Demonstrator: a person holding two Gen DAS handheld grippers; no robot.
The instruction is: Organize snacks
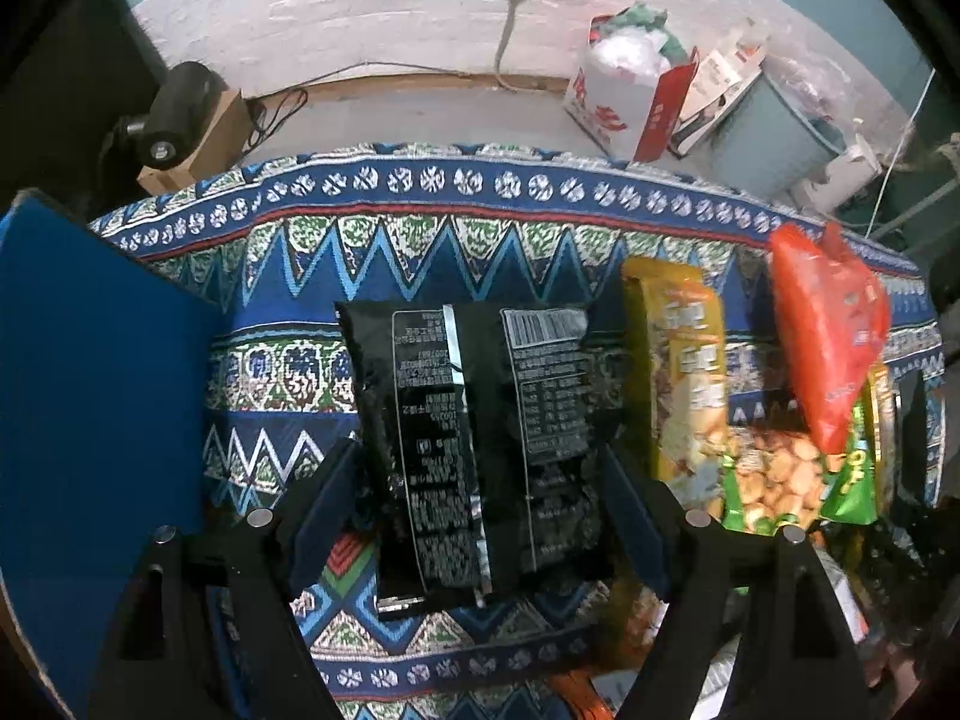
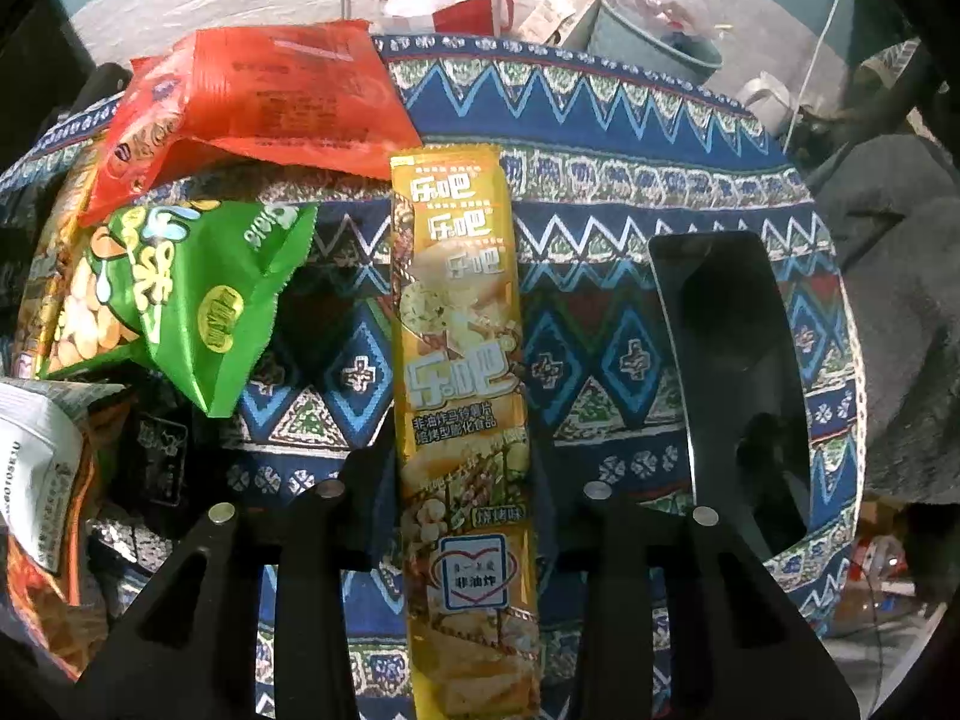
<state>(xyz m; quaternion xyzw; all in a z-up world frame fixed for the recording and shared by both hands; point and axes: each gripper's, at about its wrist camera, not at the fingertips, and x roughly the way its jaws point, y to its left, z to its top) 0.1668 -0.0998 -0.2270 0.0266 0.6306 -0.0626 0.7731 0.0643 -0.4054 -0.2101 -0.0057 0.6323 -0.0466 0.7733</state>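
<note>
While L tongs [image 1: 480, 516] straddle black bag [image 1: 474, 432], R tongs [image 2: 456, 516] apparently pinch yellow pack [image 2: 462, 360].

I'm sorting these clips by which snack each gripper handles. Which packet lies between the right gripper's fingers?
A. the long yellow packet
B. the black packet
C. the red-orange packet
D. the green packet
A: in the right wrist view the long yellow packet runs lengthwise between the two fingers of the right gripper, while the green packet and the red-orange packet lie off to the left.
</note>
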